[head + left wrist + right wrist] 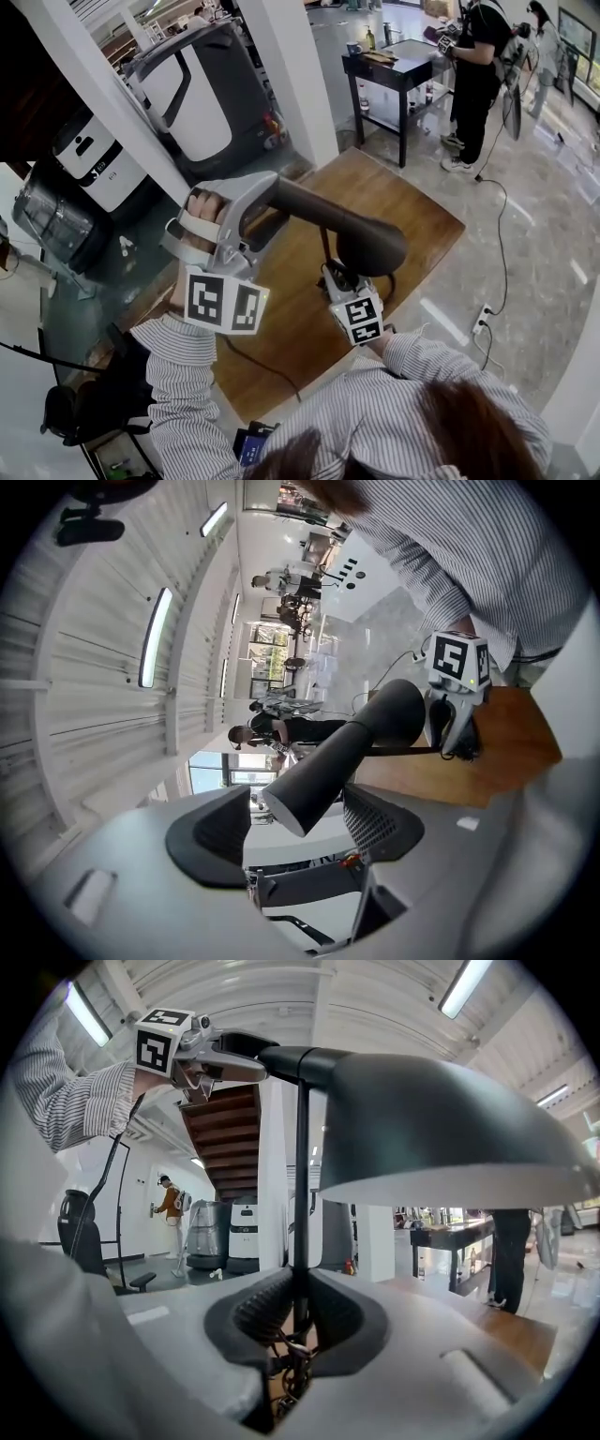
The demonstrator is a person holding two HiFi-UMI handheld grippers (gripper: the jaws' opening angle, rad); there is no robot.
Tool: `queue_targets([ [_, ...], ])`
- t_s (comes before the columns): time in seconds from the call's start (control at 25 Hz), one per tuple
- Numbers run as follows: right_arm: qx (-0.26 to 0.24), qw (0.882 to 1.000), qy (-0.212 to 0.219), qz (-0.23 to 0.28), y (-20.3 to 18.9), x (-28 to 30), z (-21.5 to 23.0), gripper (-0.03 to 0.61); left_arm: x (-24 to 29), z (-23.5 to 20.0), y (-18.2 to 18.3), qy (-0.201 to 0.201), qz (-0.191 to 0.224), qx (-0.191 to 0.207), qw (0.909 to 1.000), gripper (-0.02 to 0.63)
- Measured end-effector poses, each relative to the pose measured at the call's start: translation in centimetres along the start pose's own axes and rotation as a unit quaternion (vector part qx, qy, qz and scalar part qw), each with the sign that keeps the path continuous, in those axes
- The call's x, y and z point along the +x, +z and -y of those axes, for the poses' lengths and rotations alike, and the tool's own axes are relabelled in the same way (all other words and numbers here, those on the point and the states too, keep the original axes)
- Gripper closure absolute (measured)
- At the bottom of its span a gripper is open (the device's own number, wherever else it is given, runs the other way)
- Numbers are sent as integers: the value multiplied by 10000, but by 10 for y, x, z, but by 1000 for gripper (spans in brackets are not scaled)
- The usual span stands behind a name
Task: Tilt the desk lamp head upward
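Above wooden table [281,300], lamp head [328,214] lies seemingly level.

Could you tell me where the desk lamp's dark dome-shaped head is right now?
In the head view, the dark dome-shaped lamp head sits centre-right over the wooden table, just beyond the right gripper, which clamps its thin black stem.
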State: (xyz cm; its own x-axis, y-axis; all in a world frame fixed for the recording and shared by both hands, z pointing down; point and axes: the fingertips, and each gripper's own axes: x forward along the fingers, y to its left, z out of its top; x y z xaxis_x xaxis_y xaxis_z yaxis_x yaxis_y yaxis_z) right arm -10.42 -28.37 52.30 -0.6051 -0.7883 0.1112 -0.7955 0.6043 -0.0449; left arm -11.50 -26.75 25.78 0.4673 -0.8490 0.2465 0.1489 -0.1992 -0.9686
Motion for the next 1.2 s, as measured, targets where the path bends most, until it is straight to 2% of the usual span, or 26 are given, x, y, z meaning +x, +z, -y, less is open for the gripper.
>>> queue_targets([
  [0.24, 20, 10000, 23, 15, -1, 0, 1, 529, 5, 5, -4, -444, -127, 664, 9967, 318],
  [0.32, 17, 10000, 37, 19, -1, -1, 0, 529, 6, 5, -2, -502, -101, 759, 9958, 353],
  [0.44, 5, 10000, 59, 28, -1, -1, 1, 529, 6, 4, 0, -507, -98, 779, 9956, 359],
  [0.8, 60, 9999, 81, -10, -2, -1, 2, 531, 5, 4, 0, -329, -77, 441, 9985, 357],
  [1.2, 123, 9999, 101, -36, 0, -2, 0, 531, 2, 11, -8, 145, -9, -506, 9986, 356],
])
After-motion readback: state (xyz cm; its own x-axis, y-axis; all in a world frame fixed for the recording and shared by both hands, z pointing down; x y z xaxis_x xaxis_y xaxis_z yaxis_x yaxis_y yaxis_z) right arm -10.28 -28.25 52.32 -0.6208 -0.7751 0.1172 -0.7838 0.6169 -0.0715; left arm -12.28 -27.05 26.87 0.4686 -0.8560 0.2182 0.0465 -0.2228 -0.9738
